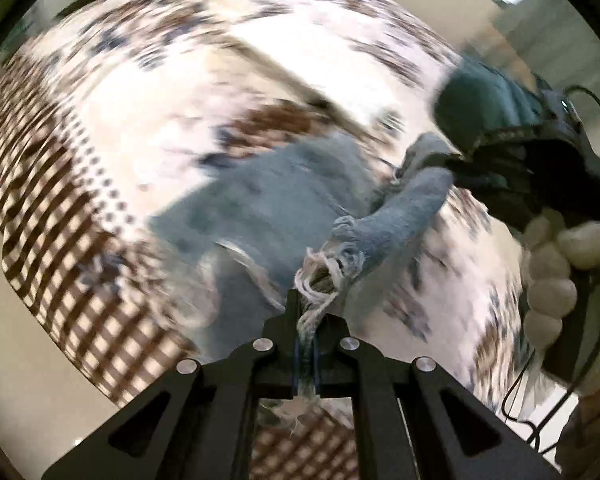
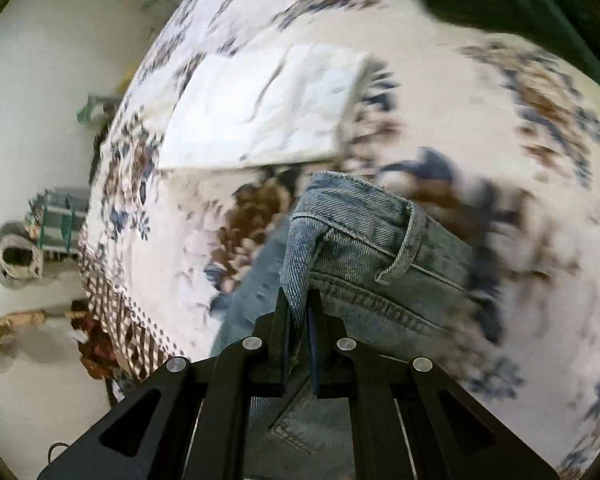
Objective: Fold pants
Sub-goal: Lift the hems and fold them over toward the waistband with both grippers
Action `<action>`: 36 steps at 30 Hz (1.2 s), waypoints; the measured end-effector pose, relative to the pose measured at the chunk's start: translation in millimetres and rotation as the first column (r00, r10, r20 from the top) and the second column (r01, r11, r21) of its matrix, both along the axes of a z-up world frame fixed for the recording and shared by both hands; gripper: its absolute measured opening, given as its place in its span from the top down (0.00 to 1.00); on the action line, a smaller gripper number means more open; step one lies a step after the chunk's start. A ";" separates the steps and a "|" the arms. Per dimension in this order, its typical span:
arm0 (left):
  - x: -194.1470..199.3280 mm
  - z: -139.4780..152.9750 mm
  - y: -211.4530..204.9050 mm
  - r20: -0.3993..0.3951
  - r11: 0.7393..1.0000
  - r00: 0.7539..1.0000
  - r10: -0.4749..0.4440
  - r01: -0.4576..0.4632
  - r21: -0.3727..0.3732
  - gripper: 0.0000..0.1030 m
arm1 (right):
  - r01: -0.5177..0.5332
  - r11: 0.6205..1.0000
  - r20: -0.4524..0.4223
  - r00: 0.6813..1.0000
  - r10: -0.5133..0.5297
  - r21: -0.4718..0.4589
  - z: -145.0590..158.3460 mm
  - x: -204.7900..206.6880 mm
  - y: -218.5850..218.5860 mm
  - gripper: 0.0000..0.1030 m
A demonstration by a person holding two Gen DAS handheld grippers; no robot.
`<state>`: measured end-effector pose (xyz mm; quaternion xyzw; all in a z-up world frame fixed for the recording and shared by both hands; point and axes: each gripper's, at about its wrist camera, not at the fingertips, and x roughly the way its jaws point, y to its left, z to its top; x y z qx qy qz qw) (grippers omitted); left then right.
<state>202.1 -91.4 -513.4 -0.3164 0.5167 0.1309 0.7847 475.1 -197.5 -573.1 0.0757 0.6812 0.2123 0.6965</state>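
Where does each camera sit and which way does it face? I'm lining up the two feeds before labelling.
Left wrist: on the left gripper, facing along its fingers at the jeans frayed hem; the right gripper and gloved hand show.
Right wrist: on the right gripper, facing the jeans waistband it pinches.
Shared: jeans, floral bedspread.

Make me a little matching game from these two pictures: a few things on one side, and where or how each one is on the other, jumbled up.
Things:
1. frayed hem
2. waistband
3. white folded cloth
4. bedspread

States:
A. lying flat, apart from the jeans
B. pinched in the left gripper
C. floral, spread beneath everything
D. pinched in the right gripper

Pairs: 1-B, 2-D, 3-A, 4-C
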 end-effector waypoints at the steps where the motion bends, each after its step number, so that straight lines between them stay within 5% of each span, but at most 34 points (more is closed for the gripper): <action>1: 2.2 -11.9 11.6 -0.015 1.000 0.999 0.028 -0.029 -0.008 0.98 | -0.018 1.000 0.004 1.000 0.018 -0.024 -9.0 1.5 15.0 0.93; 8: 13.4 -78.2 80.3 -0.113 0.986 0.981 0.155 -0.161 -0.049 0.93 | -0.123 0.986 -0.099 0.989 0.112 -0.114 -74.9 12.8 83.0 0.88; 9: 11.9 -84.5 88.9 -0.124 0.981 0.977 0.173 -0.182 -0.064 0.93 | -0.129 0.987 -0.122 0.986 0.116 -0.101 -81.2 14.4 83.2 0.79; 11: 6.6 -85.5 96.3 -0.131 0.972 0.967 0.219 -0.228 -0.058 0.93 | -0.132 0.989 -0.166 0.979 0.121 -0.060 -86.7 15.8 79.2 0.41; 12: 3.0 -84.1 99.8 -0.130 0.968 0.963 0.238 -0.247 -0.053 0.88 | -0.127 0.991 -0.170 0.978 0.120 -0.034 -83.6 15.3 73.8 0.09; 13: -1.5 -82.3 104.1 -0.130 0.963 0.957 0.258 -0.266 -0.051 0.84 | -0.116 0.993 -0.160 0.981 0.112 -0.017 -77.6 14.5 63.5 0.00; 15: -10.3 -81.7 111.5 -0.143 0.951 0.944 0.297 -0.306 -0.045 0.52 | -0.098 0.995 -0.130 0.987 0.096 -0.011 -67.2 11.5 41.6 0.00; 16: -13.4 -81.5 113.0 -0.142 0.946 0.940 0.310 -0.320 -0.055 0.46 | -0.091 0.996 -0.119 0.989 0.087 -0.026 -61.8 9.7 26.0 0.00; 21: -41.4 -73.5 96.4 -0.089 0.899 0.909 0.408 -0.416 -0.134 0.45 | -0.059 0.994 -0.104 0.993 0.048 -0.097 -60.7 5.3 -48.1 0.00; 26: -53.0 -83.9 42.2 -0.117 0.847 0.883 0.454 -0.468 -0.251 0.45 | 0.009 0.996 -0.187 0.982 -0.025 -0.087 -103.1 8.6 -98.3 0.00; 29: -60.9 -104.1 3.6 -0.184 0.780 0.854 0.486 -0.519 -0.351 0.45 | 0.055 0.998 -0.231 0.971 -0.056 -0.010 -126.5 8.1 -110.1 0.06; 33: -76.2 -116.7 -36.4 -0.263 0.661 0.796 0.545 -0.601 -0.449 0.45 | 0.066 0.993 -0.285 0.958 -0.036 0.097 -151.3 5.9 -108.2 0.30; 36: -81.9 -121.5 -59.5 -0.289 0.592 0.763 0.578 -0.636 -0.495 0.45 | 0.034 0.990 -0.306 0.952 0.009 0.133 -161.8 2.3 -100.0 0.33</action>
